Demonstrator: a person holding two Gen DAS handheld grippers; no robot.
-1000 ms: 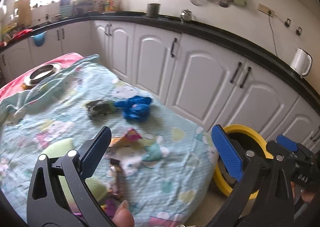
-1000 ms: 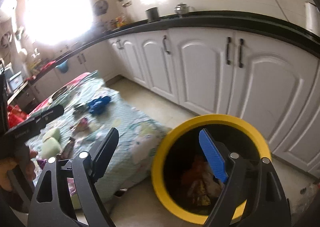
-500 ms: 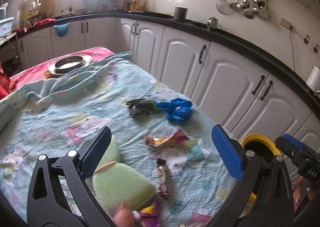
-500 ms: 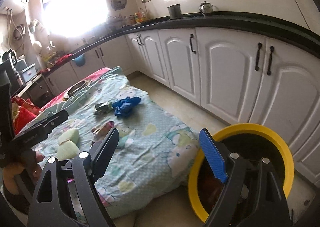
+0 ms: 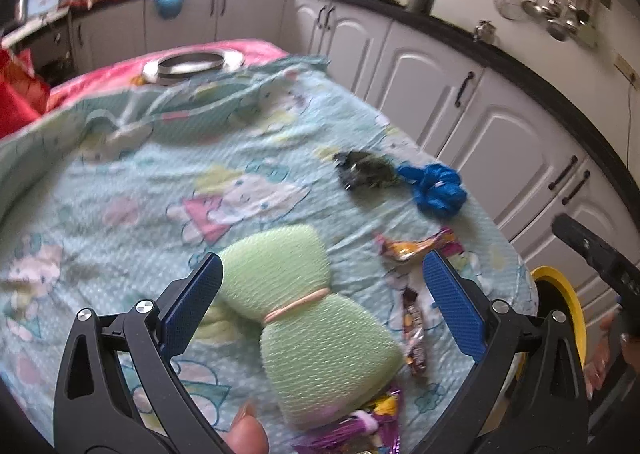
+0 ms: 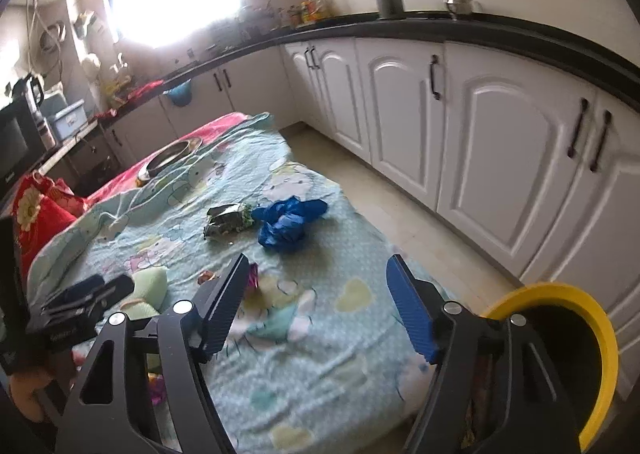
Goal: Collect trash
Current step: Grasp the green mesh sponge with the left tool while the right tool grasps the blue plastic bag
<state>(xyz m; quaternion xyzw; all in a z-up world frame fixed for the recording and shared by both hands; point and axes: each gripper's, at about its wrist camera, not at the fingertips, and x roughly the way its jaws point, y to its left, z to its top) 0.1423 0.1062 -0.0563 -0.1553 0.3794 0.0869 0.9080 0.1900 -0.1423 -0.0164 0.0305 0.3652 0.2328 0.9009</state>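
Nearest the left wrist camera, the left gripper (image 5: pixel 320 306) hangs with jaws wide apart and nothing between them, above a green mesh sponge bundle (image 5: pixel 304 318) pinched at its waist by a rubber band (image 5: pixel 298 304). Only this view shows the trash close by: a purple foil wrapper (image 5: pixel 360 428) at the bottom edge, a dark candy wrapper (image 5: pixel 414 338) just beside the bundle, and an orange-and-purple wrapper (image 5: pixel 416 246) further on. Beyond these, a dark crumpled wrapper (image 5: pixel 366 174) touches a blue plastic bag (image 5: pixel 436 190).

From the right wrist camera, the right gripper (image 6: pixel 316 306) likewise stands wide open and empty, over the near part of the cartoon-print sheet (image 6: pixel 320 354). This view alone shows the sheet's edge dropping to a strip of tiled floor (image 6: pixel 420 222) between table and white cabinets (image 6: pixel 500 158), and most of the yellow-rimmed bin (image 6: pixel 576 318) standing just beside the table corner; the left view catches only a sliver of its rim. The dark wrapper and blue bag lie mid-table, near the cabinet-side edge. Farther back rests a steel bowl (image 6: pixel 172 158) on red cloth (image 6: pixel 132 182).

Printing on the left gripper's body is too blurred to read.
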